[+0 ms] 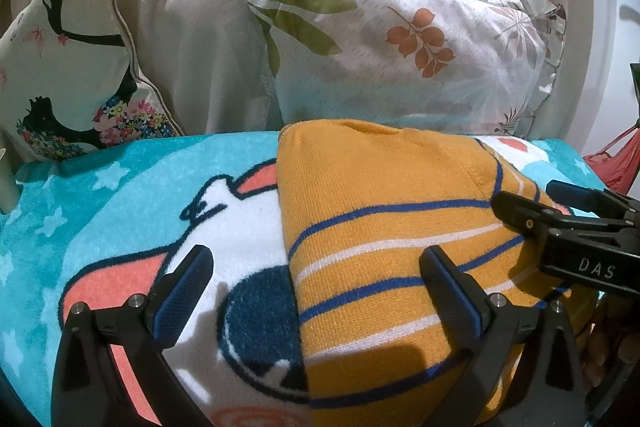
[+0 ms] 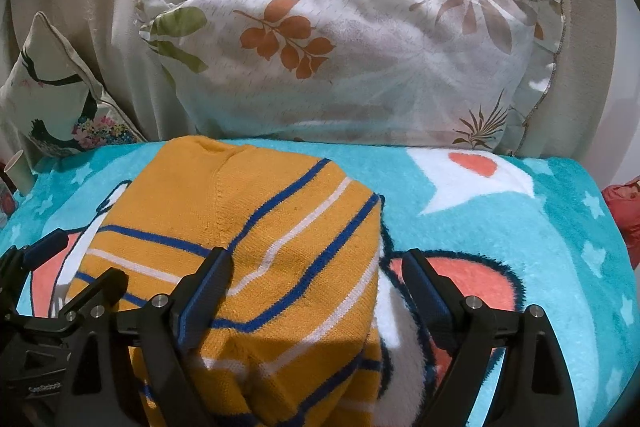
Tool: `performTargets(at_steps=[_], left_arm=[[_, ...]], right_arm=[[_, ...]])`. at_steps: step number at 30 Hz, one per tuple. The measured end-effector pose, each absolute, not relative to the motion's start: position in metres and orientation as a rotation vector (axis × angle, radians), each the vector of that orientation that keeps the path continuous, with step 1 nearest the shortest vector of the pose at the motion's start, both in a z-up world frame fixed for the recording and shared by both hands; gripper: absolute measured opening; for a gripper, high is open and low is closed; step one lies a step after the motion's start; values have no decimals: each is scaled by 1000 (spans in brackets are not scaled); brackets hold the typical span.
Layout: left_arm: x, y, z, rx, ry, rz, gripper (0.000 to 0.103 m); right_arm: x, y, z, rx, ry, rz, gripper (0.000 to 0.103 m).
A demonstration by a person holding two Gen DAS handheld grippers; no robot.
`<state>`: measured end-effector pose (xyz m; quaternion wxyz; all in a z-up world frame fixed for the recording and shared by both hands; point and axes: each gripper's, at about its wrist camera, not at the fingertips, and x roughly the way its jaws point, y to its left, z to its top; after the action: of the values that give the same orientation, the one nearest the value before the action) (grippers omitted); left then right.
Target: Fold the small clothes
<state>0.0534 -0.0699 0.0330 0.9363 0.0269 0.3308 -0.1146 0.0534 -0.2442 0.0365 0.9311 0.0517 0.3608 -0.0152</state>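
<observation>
An orange knit sweater [image 1: 384,227] with blue and white stripes lies folded on a turquoise cartoon blanket [image 1: 120,195]; it also shows in the right wrist view [image 2: 248,227]. My left gripper [image 1: 316,279] is open and empty, its jaws straddling the sweater's left edge. My right gripper [image 2: 316,279] is open and empty, its jaws straddling the sweater's right edge. The right gripper also shows in the left wrist view [image 1: 560,211], over the sweater's right side. The left gripper shows at the left of the right wrist view [image 2: 80,267].
A white leaf-print pillow [image 1: 400,55] stands behind the sweater, also in the right wrist view [image 2: 352,67]. A cream cushion with a black figure [image 1: 68,67] leans at back left. A paper cup [image 2: 18,171] stands at far left. Something red [image 1: 616,159] hangs off the right edge.
</observation>
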Motion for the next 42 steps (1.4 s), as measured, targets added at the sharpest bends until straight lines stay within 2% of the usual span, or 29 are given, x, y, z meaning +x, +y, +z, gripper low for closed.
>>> performTargets(at_steps=[42], left_arm=[[50,-68,36,58,655,-215,103]], right_arm=[[56,-247,31,123,746,-42,98]])
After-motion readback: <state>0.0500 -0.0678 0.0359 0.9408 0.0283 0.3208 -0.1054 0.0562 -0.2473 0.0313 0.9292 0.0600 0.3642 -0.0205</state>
